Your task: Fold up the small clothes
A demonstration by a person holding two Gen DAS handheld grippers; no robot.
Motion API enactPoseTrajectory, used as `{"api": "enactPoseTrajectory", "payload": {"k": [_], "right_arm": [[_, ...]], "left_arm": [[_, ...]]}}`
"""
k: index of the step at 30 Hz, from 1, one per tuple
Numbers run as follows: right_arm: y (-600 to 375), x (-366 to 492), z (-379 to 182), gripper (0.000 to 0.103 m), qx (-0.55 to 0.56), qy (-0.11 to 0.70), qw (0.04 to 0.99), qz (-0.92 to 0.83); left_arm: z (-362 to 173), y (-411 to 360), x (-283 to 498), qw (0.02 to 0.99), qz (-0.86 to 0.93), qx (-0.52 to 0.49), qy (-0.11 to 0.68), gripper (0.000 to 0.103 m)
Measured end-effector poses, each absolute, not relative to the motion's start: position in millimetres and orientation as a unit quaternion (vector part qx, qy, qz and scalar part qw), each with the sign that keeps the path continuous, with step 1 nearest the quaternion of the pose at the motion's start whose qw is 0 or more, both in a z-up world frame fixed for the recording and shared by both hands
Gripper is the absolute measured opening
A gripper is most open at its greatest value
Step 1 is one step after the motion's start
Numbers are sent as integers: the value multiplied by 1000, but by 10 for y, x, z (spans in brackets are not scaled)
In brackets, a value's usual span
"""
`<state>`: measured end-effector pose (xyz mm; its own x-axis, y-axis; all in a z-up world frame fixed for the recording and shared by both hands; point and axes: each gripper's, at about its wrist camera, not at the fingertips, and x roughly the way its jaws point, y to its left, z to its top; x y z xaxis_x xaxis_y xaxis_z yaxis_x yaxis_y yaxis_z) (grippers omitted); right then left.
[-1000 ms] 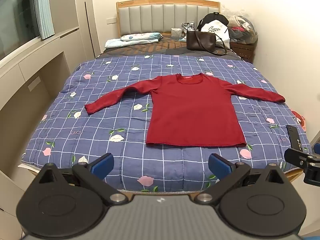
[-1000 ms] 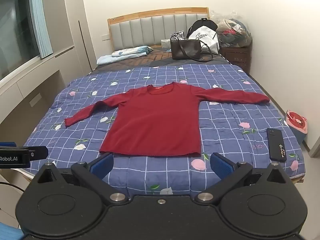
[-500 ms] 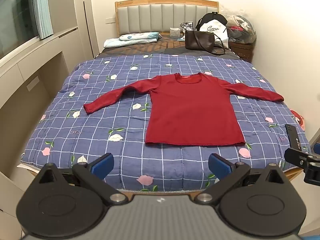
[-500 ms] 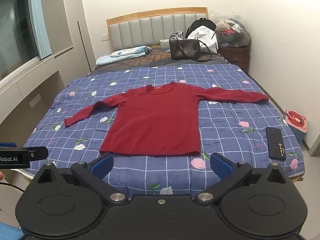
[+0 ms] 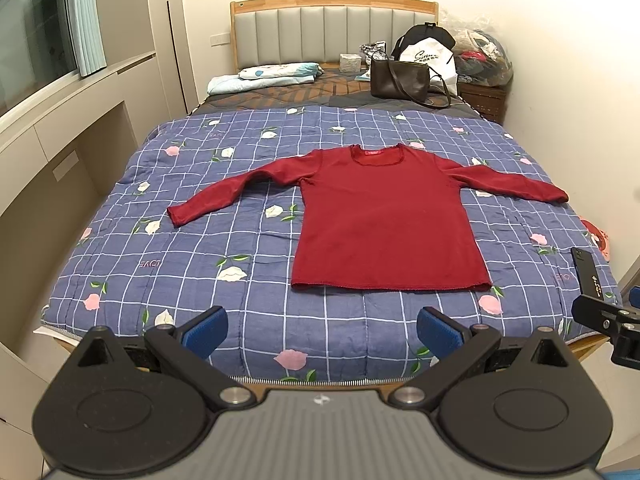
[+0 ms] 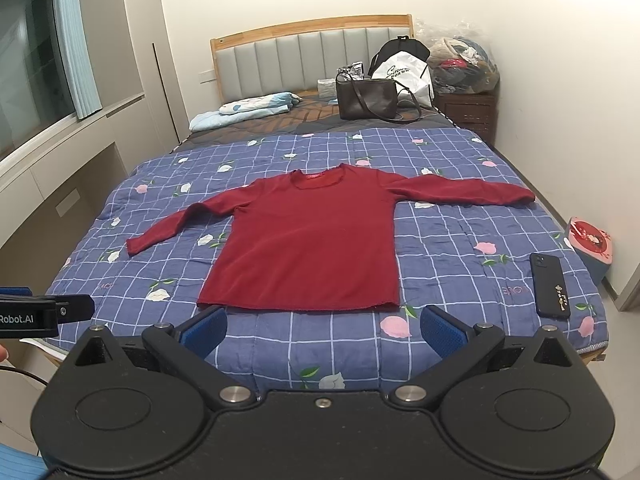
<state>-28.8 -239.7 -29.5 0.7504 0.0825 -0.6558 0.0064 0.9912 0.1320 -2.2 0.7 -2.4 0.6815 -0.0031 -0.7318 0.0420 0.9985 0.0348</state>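
Left wrist, one red shirt [image 5: 386, 216], two grippers apart

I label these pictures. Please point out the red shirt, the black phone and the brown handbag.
red shirt [image 5: 384, 232], left wrist view, chest.
black phone [image 6: 549, 285], right wrist view, back.
brown handbag [image 6: 366, 98], right wrist view, front.

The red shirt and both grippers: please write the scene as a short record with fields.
garment: red long-sleeved shirt, flat on the quilt, unfolded
sleeves: both spread outward
left gripper: open, holds nothing, near the bed's foot edge
right gripper: open, holds nothing, near the foot edge
phone: on the quilt, to the shirt's right, apart from it
handbag: upright near the headboard
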Motion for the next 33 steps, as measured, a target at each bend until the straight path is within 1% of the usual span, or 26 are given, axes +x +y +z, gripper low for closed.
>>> {"api": "enactPoseTrajectory", "payload": {"k": [33], "right_arm": [[-2402,-268,-301,103,64,355,933,19]], "left_arm": [[-98,46,39,912,-14,20,409,103]]}}
